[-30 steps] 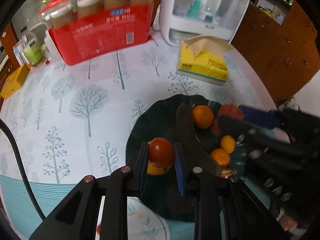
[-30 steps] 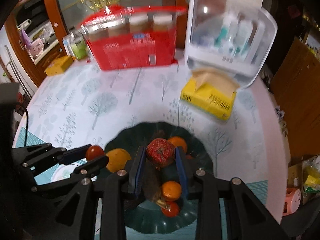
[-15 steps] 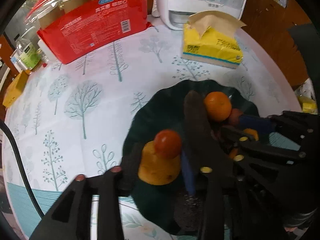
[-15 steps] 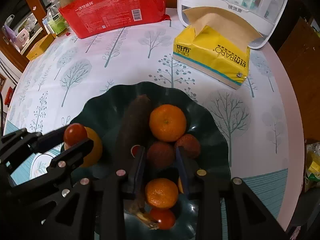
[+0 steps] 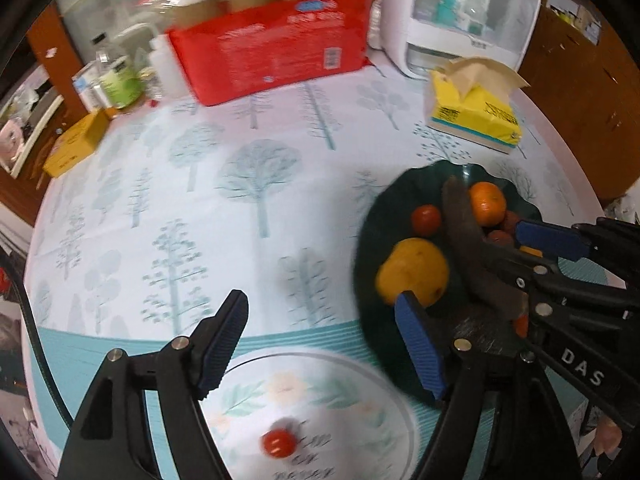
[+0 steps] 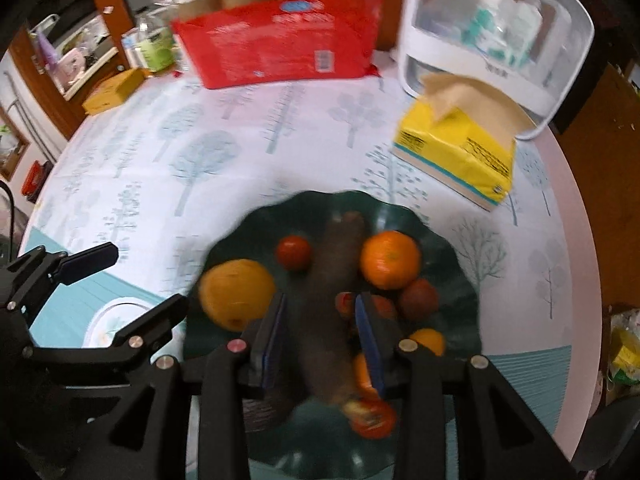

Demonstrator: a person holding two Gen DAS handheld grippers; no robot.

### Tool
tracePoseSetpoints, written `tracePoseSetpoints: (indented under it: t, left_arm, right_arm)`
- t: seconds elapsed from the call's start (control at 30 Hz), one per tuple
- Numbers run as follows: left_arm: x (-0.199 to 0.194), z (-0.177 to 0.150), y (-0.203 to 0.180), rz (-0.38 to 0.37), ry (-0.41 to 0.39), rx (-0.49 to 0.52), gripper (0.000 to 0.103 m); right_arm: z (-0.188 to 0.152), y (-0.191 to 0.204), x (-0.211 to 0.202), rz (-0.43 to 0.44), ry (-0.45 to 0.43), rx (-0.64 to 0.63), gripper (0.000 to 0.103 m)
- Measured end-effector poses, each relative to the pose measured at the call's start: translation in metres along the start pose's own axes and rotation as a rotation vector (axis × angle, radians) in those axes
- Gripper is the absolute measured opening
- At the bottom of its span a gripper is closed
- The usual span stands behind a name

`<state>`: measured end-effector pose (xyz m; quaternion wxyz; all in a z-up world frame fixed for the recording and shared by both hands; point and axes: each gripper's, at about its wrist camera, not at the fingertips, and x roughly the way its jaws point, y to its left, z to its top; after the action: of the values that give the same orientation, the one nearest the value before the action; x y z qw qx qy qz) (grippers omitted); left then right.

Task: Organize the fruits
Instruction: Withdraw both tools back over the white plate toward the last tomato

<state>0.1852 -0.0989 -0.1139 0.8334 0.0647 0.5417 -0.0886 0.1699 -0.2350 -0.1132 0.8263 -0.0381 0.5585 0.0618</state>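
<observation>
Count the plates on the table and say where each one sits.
2. A dark green plate holding the fruit sits mid-table, in front of the yellow tissue pack. A white floral plate lies beside it at the table's near edge, with one small red fruit on it.

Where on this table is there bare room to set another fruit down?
Free: the tree-print tablecloth between the red package, the small yellow box and the dark green bowl. The white floral plate holds only one small red fruit. Crowded: the bowl, piled with fruit, right gripper over it.
</observation>
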Motion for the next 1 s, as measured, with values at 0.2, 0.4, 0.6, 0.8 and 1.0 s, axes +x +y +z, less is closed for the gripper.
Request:
tracePoseSetpoints:
  t: [0.2,0.4,0.6,0.8,1.0]
  left_arm:
    - [-0.022,-0.024,0.040,0.053,-0.015,-0.035,0.077]
    - [-0.033,-0.057,0.075,0.081,-0.002,-0.074,0.077]
    - [-0.032,-0.100,0.103,0.109,0.046,-0.089,0.077]
    - [-0.026,-0.132,0.129,0.133,0.094,-0.104,0.077]
    - [-0.019,-0.148,0.146,0.141,0.121,-0.118,0.077]
  right_arm:
    - [-0.012,0.038,-0.017,0.041,-0.012,-0.042,0.036]
    - [-0.036,0.078,-0.027,0.095,-0.021,-0.071,0.036]
    - [-0.063,0.115,-0.023,0.143,0.002,-0.115,0.036]
    - [-0.090,0.148,-0.004,0.189,0.041,-0.149,0.036]
    - [-0.098,0.167,0.019,0.197,0.071,-0.131,0.036]
